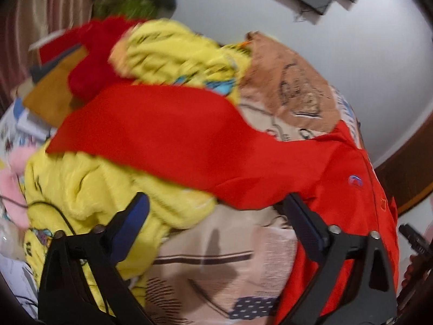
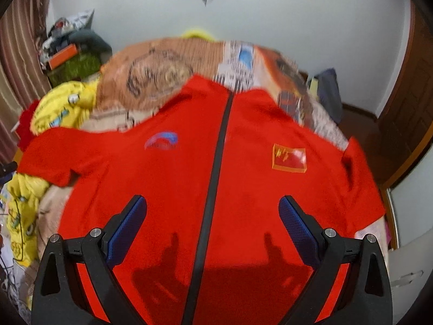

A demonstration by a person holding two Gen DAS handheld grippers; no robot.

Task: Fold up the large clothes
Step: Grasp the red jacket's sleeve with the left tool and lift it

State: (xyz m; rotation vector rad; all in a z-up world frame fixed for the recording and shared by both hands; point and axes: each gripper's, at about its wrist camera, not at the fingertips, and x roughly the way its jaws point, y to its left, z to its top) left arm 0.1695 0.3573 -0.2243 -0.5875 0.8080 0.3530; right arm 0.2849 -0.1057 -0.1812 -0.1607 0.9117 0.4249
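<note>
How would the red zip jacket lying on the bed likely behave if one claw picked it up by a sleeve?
Probably floppy: the red jacket drapes over the bedding, and its sleeve sags across the yellow garment. It looks thin and smooth, so likely light and perhaps slippery in the pads. Lifted by one sleeve, the rest would probably trail and unfold rather than hold shape.

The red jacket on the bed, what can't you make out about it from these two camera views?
- Red jacket hem: right wrist view, cut off by the bottom edge and the right tongs.
- Its far sleeve end: left wrist view, blurred.
- Chest logo and flag patch: right wrist view, blurred, details unreadable.
- Yellow garment: left wrist view, partly under the sleeve.
</note>
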